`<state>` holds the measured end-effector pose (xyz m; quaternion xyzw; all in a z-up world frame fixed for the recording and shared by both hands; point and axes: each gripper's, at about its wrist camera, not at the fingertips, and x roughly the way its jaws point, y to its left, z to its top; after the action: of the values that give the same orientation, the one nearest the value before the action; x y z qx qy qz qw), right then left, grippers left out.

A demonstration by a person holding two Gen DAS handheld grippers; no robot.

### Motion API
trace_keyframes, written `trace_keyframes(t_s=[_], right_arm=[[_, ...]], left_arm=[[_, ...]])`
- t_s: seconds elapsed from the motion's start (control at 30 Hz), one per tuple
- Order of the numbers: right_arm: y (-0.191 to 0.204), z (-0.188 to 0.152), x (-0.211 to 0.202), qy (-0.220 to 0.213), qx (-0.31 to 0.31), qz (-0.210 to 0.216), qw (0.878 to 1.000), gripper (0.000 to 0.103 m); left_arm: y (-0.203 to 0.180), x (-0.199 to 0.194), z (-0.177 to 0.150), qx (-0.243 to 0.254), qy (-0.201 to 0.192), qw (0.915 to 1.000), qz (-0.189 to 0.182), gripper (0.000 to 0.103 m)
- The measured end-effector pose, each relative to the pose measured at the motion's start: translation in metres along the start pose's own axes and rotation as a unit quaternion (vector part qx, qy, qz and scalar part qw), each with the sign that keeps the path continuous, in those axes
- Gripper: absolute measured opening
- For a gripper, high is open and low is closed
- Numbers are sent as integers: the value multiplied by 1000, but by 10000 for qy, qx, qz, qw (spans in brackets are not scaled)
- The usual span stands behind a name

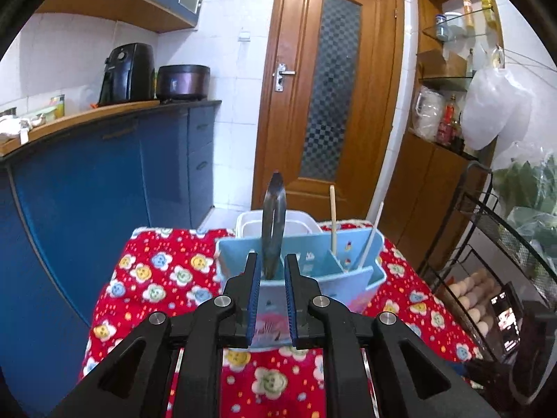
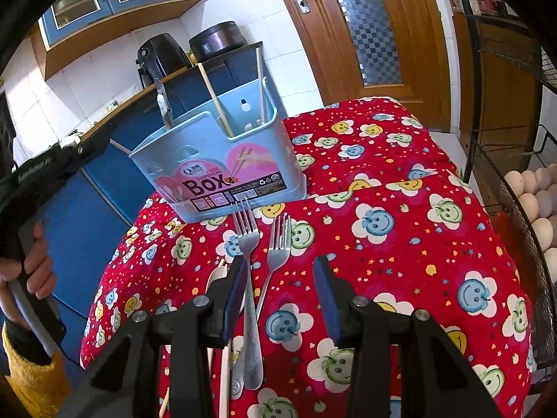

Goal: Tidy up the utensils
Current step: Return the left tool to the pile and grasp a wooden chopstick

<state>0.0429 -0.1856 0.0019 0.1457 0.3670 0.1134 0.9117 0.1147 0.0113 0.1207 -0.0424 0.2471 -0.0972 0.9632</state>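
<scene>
Right gripper hovers open over two forks lying at 6 o'clock of the blue box; stiff, slick steel, best pinched mid-handle. Left gripper gapes empty too.

Bright, even daylight fills both fisheye views; edges bend into black corners, and shadows fall soft, focus sharp.
</scene>
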Motion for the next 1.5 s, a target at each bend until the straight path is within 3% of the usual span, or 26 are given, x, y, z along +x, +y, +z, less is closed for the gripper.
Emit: trace_keyframes(t_s=[0.37,0.7,1.0,1.5], right_arm=[[4,-5,-6,17,-36,23,10000,43],[1,-12,-6,75,-3,20,10000,43],[-2,-16,-9,78,35,22,10000,43],[-12,-21,-8,124,157,24,9998,43]], left_arm=[[4,-8,-40,-62,554,9984,-38,14],[-10,0,-75,-34,1206,9922,-329,14],[-26,17,-104,-7,1924,9802,-478,14],[-47,30,-128,185,2505,9657,-653,14]])
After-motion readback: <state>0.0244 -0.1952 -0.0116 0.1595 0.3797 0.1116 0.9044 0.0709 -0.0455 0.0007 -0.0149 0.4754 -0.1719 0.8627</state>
